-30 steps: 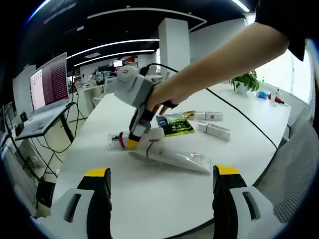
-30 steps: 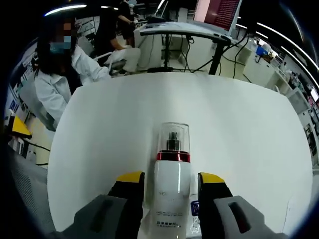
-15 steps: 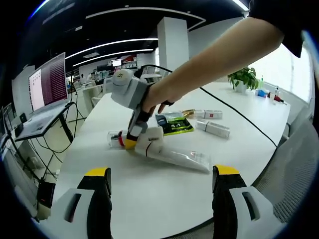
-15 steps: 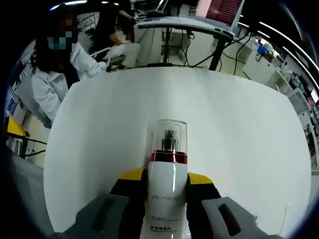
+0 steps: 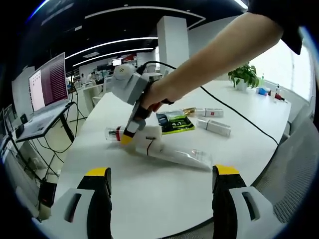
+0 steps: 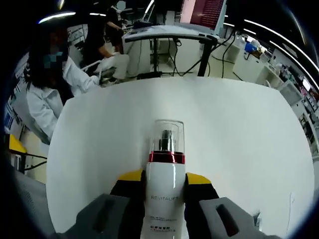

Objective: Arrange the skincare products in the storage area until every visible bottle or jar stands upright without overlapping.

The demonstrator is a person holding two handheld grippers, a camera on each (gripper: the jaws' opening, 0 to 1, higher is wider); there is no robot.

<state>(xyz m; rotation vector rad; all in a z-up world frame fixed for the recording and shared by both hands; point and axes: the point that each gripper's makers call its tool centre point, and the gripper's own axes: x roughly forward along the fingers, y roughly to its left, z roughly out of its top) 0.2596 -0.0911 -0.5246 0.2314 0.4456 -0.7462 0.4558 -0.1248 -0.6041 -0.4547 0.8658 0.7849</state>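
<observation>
Pump bottle (image 6: 165, 186) clamped between right gripper (image 6: 164, 180) jaws

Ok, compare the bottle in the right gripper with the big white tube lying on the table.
The bottle is clamped between the right gripper's jaws; the tube lies free on the white table. The bottle is a rigid cylinder with a red band and clear cap; the tube is long and flattened. Both are white, and neither stands upright.
</observation>
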